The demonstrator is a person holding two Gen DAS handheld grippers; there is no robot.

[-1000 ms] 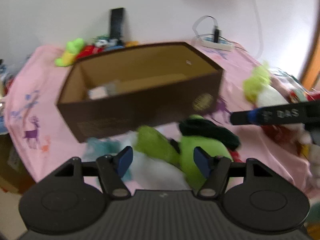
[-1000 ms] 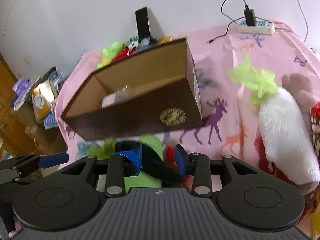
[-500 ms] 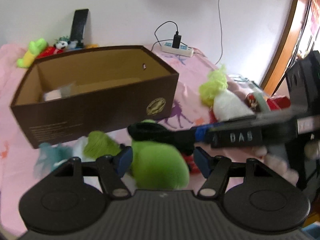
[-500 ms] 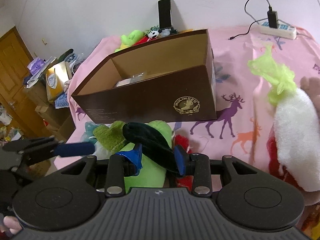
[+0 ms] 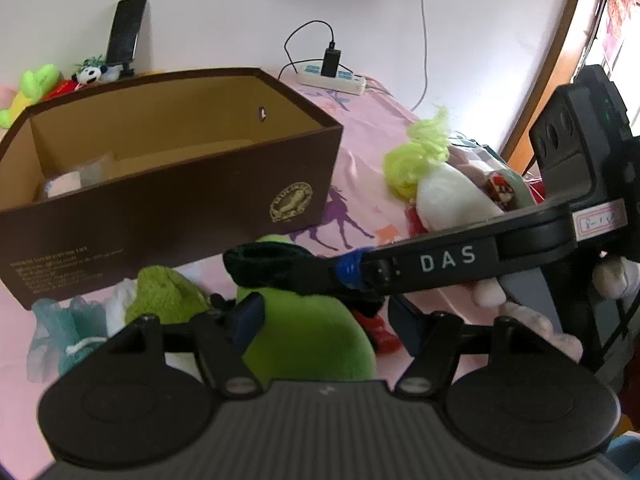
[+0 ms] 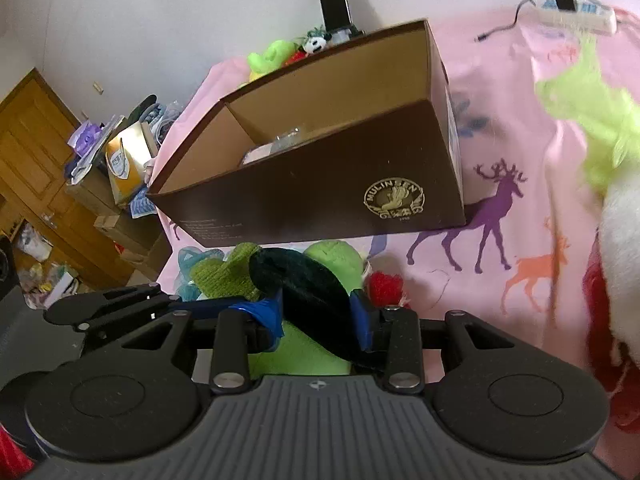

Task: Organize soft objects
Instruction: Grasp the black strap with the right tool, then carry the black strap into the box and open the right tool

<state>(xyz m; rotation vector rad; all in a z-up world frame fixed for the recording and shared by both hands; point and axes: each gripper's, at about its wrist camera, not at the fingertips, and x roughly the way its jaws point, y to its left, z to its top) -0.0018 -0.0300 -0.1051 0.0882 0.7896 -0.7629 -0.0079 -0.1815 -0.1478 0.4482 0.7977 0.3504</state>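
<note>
A green plush toy (image 5: 308, 340) with a dark, almost black top part (image 5: 272, 264) lies on the pink sheet in front of the brown cardboard box (image 5: 172, 208). My right gripper (image 6: 316, 312) is shut on that dark part (image 6: 304, 284); in the left wrist view it reaches in from the right (image 5: 348, 270). My left gripper (image 5: 326, 316) is open around the green body: the left pad touches it and the right pad stands clear. The box (image 6: 320, 200) is open-topped with a pale item inside.
A white plush with a yellow-green tuft (image 5: 440, 192) lies to the right. A teal bag (image 5: 60, 328) sits at the left by the box. Behind the box are small toys (image 5: 36, 84), a phone (image 5: 126, 36) against the wall and a power strip (image 5: 332, 80). Left of the bed stand clutter and a wooden door (image 6: 36, 152).
Both grippers have sunk and tipped down toward the green plush. The plush now sits closer, between the left fingers. The right gripper has kept its hold on the dark part.
</note>
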